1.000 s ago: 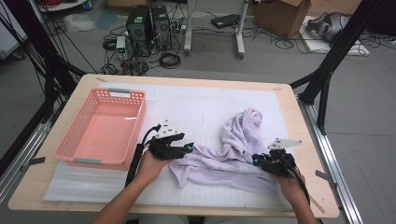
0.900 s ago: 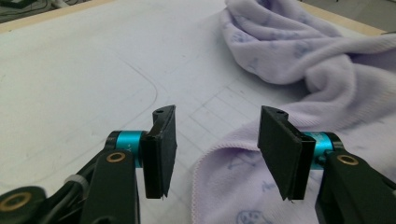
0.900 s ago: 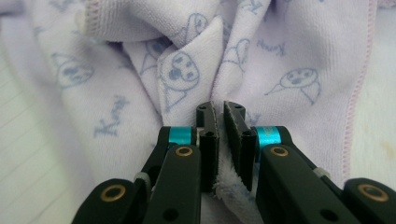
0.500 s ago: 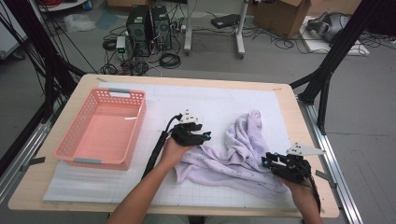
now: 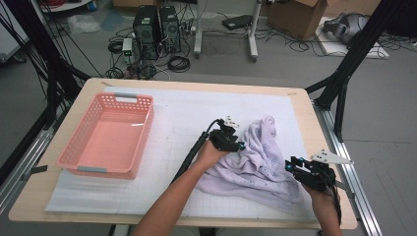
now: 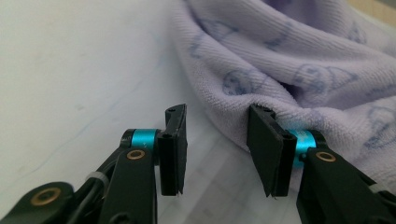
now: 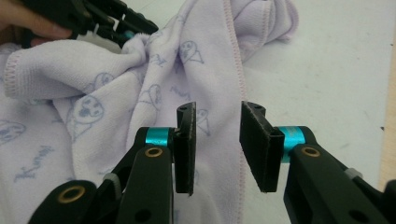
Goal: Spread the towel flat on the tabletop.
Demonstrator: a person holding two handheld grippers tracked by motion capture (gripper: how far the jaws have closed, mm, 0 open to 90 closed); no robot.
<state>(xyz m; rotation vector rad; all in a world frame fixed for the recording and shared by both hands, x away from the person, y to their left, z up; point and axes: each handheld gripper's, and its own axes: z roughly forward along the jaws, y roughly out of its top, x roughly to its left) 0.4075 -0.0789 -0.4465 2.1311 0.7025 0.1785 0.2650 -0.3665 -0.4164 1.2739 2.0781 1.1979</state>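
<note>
The counter [image 5: 64,206] carries a white gridded mat [image 5: 196,113]; a crumpled lilac towel [image 5: 255,167] lies on its right half, well right of the empty pink basket [image 5: 105,132]. The towel's long axis runs from its bunched far end down toward the near right corner. The left tool [image 5: 239,146] sits at the towel's left edge, jaws apart and just now narrowing, one jaw against a fold, bare mat between them. The right tool [image 5: 290,166] hovers at the towel's right edge, jaws apart.
</note>
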